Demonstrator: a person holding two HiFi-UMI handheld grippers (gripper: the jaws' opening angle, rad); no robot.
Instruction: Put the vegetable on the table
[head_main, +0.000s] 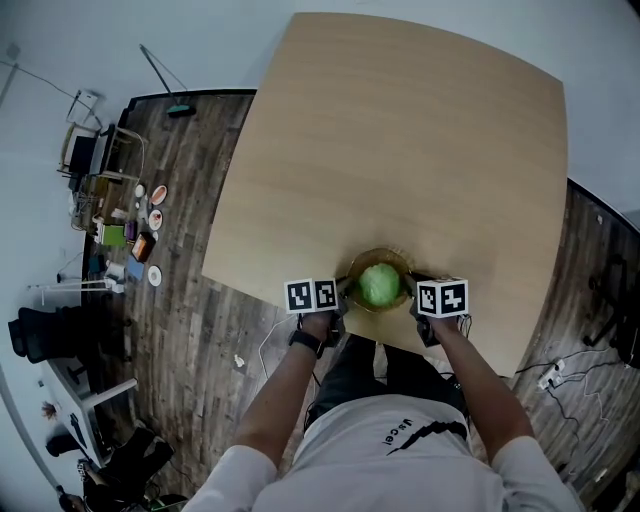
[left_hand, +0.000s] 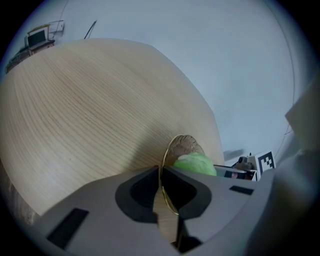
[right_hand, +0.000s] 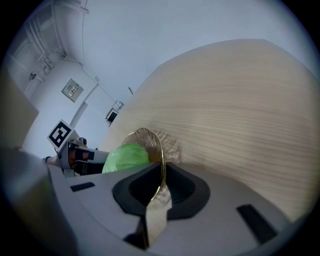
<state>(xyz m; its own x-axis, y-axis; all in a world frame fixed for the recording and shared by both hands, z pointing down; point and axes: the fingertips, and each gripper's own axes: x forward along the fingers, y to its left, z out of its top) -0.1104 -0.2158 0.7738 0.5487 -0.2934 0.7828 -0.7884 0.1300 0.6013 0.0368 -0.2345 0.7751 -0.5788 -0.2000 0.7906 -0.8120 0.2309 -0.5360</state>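
Both the left gripper (head_main: 341, 296) and right gripper (head_main: 413, 295) clamped the rim of the gold-rimmed glass dish (head_main: 381, 255) at the near edge of the pale wooden table (head_main: 400, 140), with the round green vegetable (head_main: 380, 284) inside. We judged the dish positioned; next, one gripper had to release and grasp the vegetable.

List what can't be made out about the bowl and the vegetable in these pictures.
- Whether the bowl touches the table: the head view looks straight down; the left gripper and right gripper bodies hide its base in their own views.
- Vegetable underside: hidden inside the bowl, every view.
- Floor clutter, head view left: too small to name.
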